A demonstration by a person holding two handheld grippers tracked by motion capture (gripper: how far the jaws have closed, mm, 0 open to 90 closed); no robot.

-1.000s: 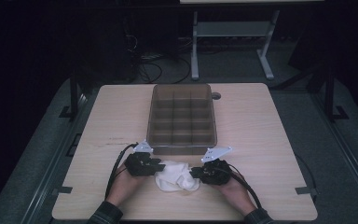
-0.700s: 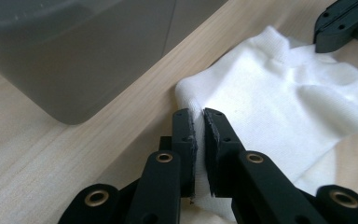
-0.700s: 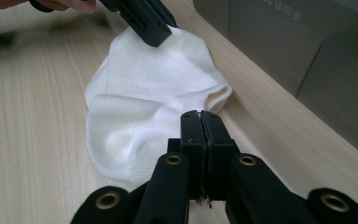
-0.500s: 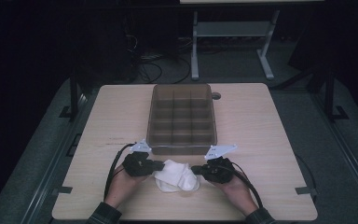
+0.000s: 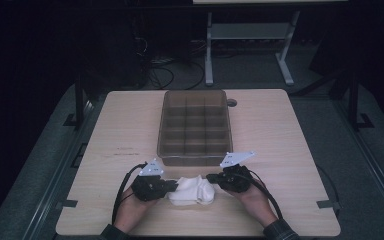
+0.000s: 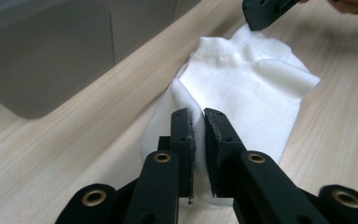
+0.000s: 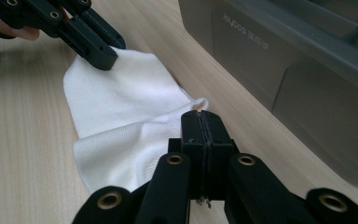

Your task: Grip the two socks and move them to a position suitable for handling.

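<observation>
White knit sock (image 5: 192, 190), crumpled, pinched at opposite ends between left gripper (image 5: 172, 185) and right gripper (image 5: 211, 177).

The sock (image 5: 192, 189) lies on the table (image 5: 290, 140) between the 2 grippers, seemingly just before the compartment box (image 5: 195, 127).

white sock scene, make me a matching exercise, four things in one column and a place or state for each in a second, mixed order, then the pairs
Things:
1. white sock
2. left gripper
3. grey divided box
4. right gripper

Places or states:
A. stands on the table behind the sock, compartments bare
B. pinches a fold at one end of the sock, thick cloth between its jaws
C. lies bunched at the table's near edge, between both grippers
D. jaws almost together on a thin edge at the sock's other end

Pairs: 1-C, 2-B, 3-A, 4-D
</observation>
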